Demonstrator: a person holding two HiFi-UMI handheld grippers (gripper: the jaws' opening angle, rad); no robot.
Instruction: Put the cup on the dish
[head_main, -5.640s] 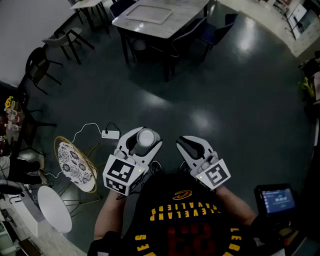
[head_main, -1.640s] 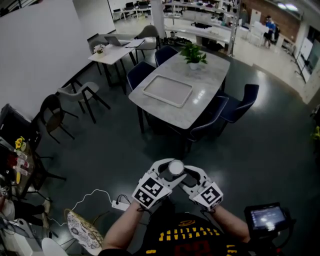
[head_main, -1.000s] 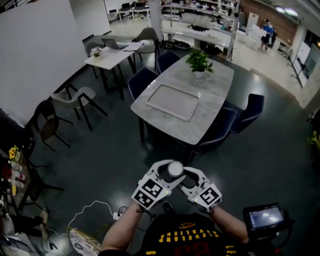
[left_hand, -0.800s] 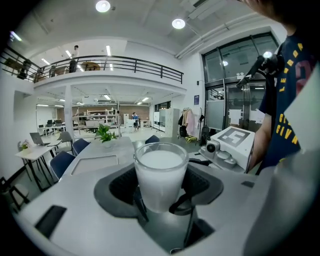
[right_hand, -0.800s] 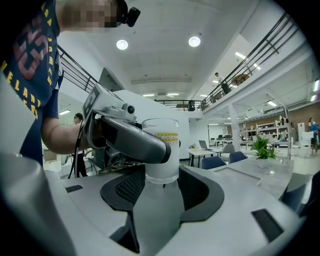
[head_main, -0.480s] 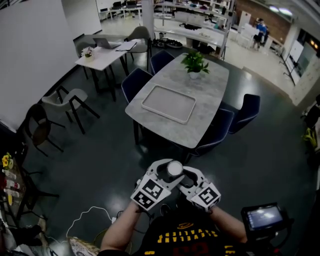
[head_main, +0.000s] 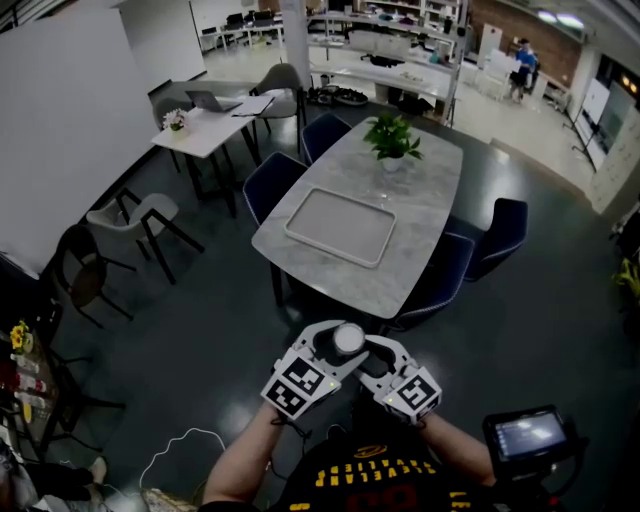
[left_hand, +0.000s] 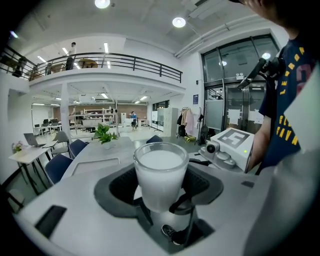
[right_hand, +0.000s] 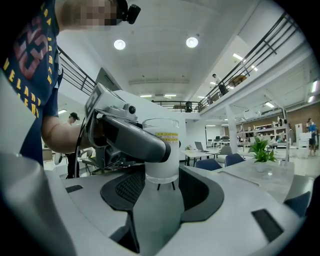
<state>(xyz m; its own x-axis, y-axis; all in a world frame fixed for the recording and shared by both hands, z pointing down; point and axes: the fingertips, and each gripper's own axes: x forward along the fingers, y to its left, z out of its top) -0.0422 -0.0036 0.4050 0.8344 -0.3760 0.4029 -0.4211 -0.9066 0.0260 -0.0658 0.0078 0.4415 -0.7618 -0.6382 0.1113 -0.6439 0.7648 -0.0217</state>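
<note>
A frosted white cup (head_main: 349, 338) stands upright between the jaws of my left gripper (head_main: 335, 341), which is shut on it; the left gripper view shows the cup (left_hand: 160, 172) pinched low on its sides. My right gripper (head_main: 372, 352) hangs close beside it on the right, open. In its own view the cup (right_hand: 161, 150) stands just past its spread pads, with a left jaw across it. Ahead, a white rectangular dish (head_main: 340, 227) lies on a grey marble table (head_main: 420, 240), well beyond both grippers.
A potted plant (head_main: 391, 136) stands at the table's far end. Dark blue chairs (head_main: 497, 232) surround the table. A small table with a laptop (head_main: 207, 122) and a grey chair (head_main: 140, 222) are at left. A lit screen (head_main: 525, 434) sits at lower right.
The grippers, apart several seconds ago, now sit together with the cup still in the left one. Over the last second the table has shifted slightly in view; the grippers hold their pose.
</note>
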